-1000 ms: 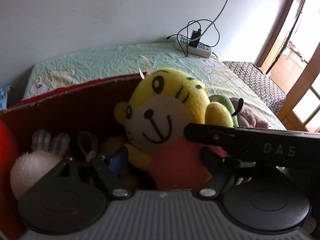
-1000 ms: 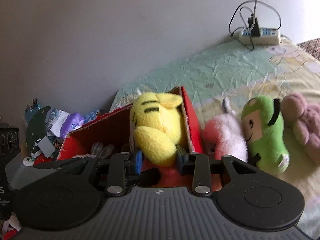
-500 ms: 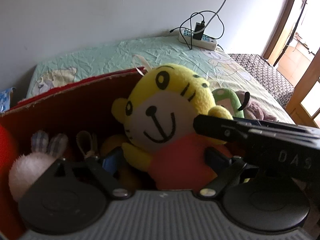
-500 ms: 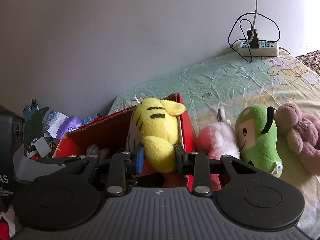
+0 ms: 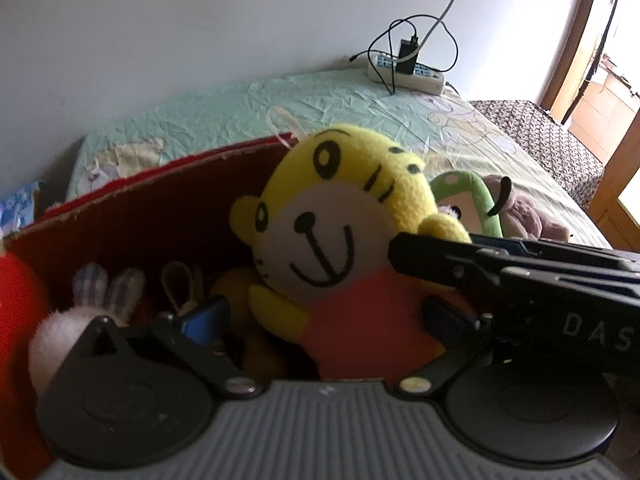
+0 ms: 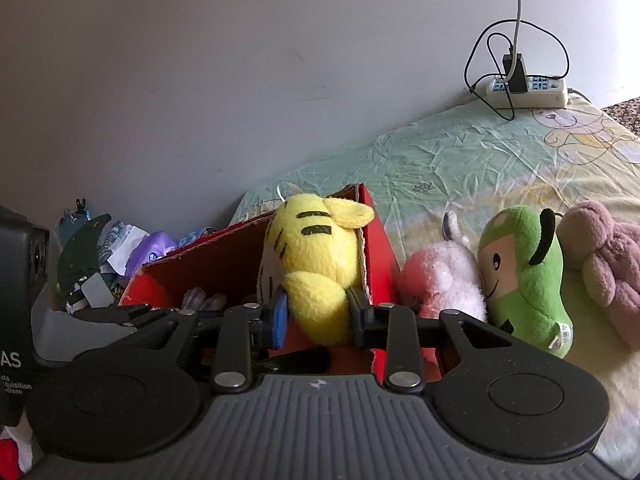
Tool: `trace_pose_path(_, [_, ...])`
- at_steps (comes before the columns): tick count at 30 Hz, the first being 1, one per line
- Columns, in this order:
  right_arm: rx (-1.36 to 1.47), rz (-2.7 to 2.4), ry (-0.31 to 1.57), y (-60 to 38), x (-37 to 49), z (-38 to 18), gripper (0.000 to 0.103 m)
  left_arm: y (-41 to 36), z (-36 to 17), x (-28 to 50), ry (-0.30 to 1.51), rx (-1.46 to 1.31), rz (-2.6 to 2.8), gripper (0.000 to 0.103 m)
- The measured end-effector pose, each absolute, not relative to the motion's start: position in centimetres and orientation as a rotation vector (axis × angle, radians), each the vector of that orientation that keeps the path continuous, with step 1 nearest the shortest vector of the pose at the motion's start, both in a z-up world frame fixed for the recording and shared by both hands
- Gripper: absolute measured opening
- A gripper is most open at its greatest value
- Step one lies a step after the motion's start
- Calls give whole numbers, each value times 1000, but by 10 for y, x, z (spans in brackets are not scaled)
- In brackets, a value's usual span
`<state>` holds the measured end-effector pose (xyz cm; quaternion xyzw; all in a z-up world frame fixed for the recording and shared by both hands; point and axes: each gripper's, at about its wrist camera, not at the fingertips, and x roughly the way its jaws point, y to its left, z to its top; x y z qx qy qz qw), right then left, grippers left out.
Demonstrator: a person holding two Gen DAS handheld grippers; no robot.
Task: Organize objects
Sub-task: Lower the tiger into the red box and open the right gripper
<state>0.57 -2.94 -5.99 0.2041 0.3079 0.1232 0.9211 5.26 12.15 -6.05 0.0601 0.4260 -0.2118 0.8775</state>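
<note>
A yellow tiger plush [image 5: 332,216] in a red shirt sits upright at the right end of the red cardboard box [image 5: 160,216]. My left gripper [image 5: 324,320] straddles its body; the jaws are opening and stand wide, with both pads off the toy. My right gripper [image 6: 317,314] is closing from the side, and its pads press on the tiger's [image 6: 316,248] yellow paw at the box wall [image 6: 376,240]. Its black finger [image 5: 432,256] crosses the left wrist view. A white bunny plush [image 5: 60,324] and an orange toy [image 5: 236,292] lie deeper in the box.
On the bed sheet [image 6: 460,160] right of the box lie a pink plush [image 6: 444,280], a green plush [image 6: 524,276] and a mauve plush [image 6: 604,256]. A power strip [image 6: 528,88] with cables lies by the wall. Clutter [image 6: 116,244] is piled left of the box.
The left jaws have spread much wider around the tiger. The right jaws have narrowed onto its paw. The tiger and the box have hardly shifted.
</note>
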Motion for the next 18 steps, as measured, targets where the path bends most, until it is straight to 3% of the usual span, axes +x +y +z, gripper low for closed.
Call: trace_pose_path(18, [458, 280, 667, -37, 4, -59, 30, 114, -58, 51, 928, 154, -393, 103])
